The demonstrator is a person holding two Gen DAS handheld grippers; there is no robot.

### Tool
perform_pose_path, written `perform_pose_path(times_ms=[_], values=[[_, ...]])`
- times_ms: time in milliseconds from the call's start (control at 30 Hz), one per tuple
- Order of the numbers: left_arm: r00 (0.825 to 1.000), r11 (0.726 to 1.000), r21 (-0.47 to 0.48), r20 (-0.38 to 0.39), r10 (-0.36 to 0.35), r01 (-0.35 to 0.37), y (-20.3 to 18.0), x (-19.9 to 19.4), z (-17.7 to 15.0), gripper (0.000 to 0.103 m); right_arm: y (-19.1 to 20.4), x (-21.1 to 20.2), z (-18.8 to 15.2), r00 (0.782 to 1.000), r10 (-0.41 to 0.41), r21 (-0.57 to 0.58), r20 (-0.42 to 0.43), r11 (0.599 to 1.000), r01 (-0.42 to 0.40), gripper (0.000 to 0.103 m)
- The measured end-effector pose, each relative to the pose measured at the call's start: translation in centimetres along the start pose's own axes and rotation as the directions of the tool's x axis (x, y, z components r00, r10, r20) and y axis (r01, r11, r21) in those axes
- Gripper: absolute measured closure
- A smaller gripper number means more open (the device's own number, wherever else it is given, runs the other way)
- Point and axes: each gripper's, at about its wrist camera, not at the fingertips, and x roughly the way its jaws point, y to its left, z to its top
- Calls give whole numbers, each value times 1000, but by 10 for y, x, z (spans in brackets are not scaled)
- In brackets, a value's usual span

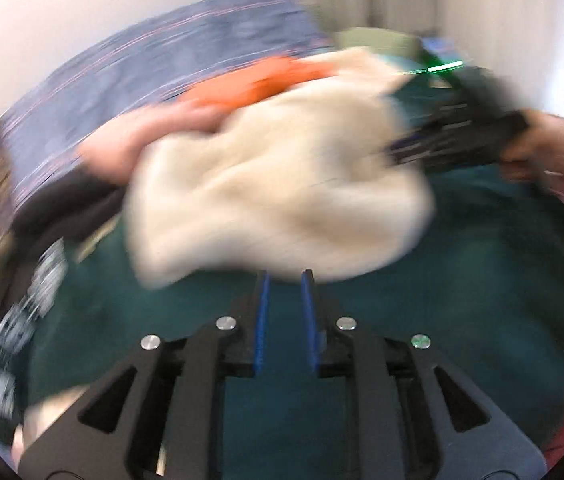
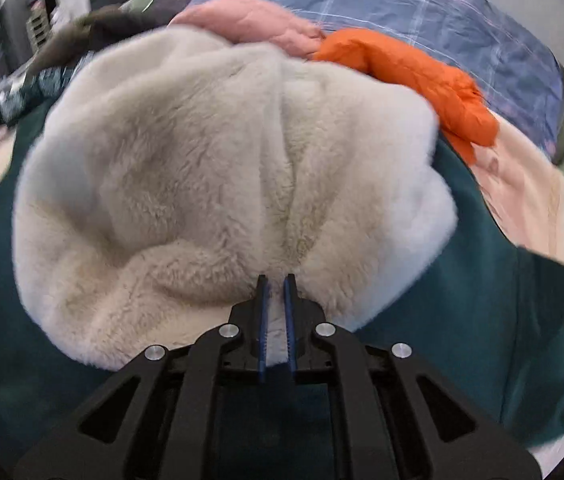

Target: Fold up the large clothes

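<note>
Blue pads, right gripper (image 2: 276, 280): I see them drawn narrow with cream pile between them, so I read a pinch on the near hem of the fleece garment (image 2: 218, 184).
Left gripper (image 1: 285, 278): my jaws stand a little apart over the teal fabric (image 1: 461, 280); the fleece edge sits just past the tips and I see nothing between the pads.
Fleece position: it lies bunched in a mound on the teal fabric, on the bed, right ahead of both tools.
Step in hand: I judge this the early gather, one hem caught, the bundle not yet spread flat.
Next move: I'd say my left needs a matching edge of the fleece, then both draw apart to open it out.
Beyond the mound: orange garment (image 2: 421, 80) and pink garment (image 2: 250, 20) touch its far side, with the blue plaid bedding (image 2: 421, 4) behind.
Hard to read: my left view is smeared with motion; sleeves, collar and the garment's far edge are buried in folds, so I cannot tell which end I hold.
</note>
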Motion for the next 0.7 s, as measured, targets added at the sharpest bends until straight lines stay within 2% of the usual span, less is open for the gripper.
perform_pose_path(times_ms=[33, 100, 167, 200, 233, 267, 333, 367, 433, 467, 500, 533, 600, 633, 700], values=[[1000, 999, -25, -10, 21, -21, 13, 2, -5, 86, 9, -21, 6, 998, -9, 5, 64, 1000, 8, 94], [999, 996, -80, -28, 37, -39, 39, 9, -13, 86, 32, -55, 12, 984, 26, -54, 179, 998, -17, 94], [999, 992, -122, -35, 19, -23, 60, 19, -16, 86, 73, -87, 13, 957, 95, -165, 274, 985, -51, 71], [999, 991, -132, -35, 9, -14, 62, 23, -16, 86, 96, -96, 10, 943, 119, -228, 310, 973, -47, 51], [999, 989, -147, -33, -12, 7, 69, 31, -14, 86, 112, -97, 6, 938, 132, -276, 322, 960, -40, 46], [999, 988, -155, -30, -24, 19, 71, 35, -13, 85, 137, -89, 2, 945, 131, -344, 300, 939, -21, 46], [999, 986, -162, -36, -40, 33, 79, 52, -7, 85, 171, -54, -1, 972, 79, -429, 222, 903, 24, 47], [998, 986, -161, -45, -46, 38, 83, 60, -4, 85, 179, -39, -2, 979, 57, -446, 197, 894, 38, 47], [995, 987, -154, -75, -67, 55, 86, 75, -3, 83, 184, -7, -2, 983, -33, -450, 182, 886, 113, 48], [992, 986, -150, -97, -83, 68, 87, 84, -2, 81, 183, 11, 0, 974, -115, -450, 194, 872, 193, 49], [988, 986, -148, -115, -99, 81, 86, 90, -3, 81, 179, 23, 3, 963, -173, -451, 206, 857, 250, 77], [986, 986, -143, -128, -103, 85, 87, 97, -2, 81, 172, 31, 7, 959, -204, -423, 197, 865, 271, 94], [985, 985, -150, -131, -108, 88, 89, 104, 5, 79, 157, 22, 15, 977, -118, -335, 176, 926, 173, 95], [987, 983, -165, -128, -98, 77, 94, 108, 12, 79, 153, 12, 17, 981, -73, -312, 180, 941, 128, 96], [993, 980, -197, -106, -52, 30, 106, 113, 25, 84, 156, -1, 15, 979, -34, -341, 201, 934, 102, 96]])
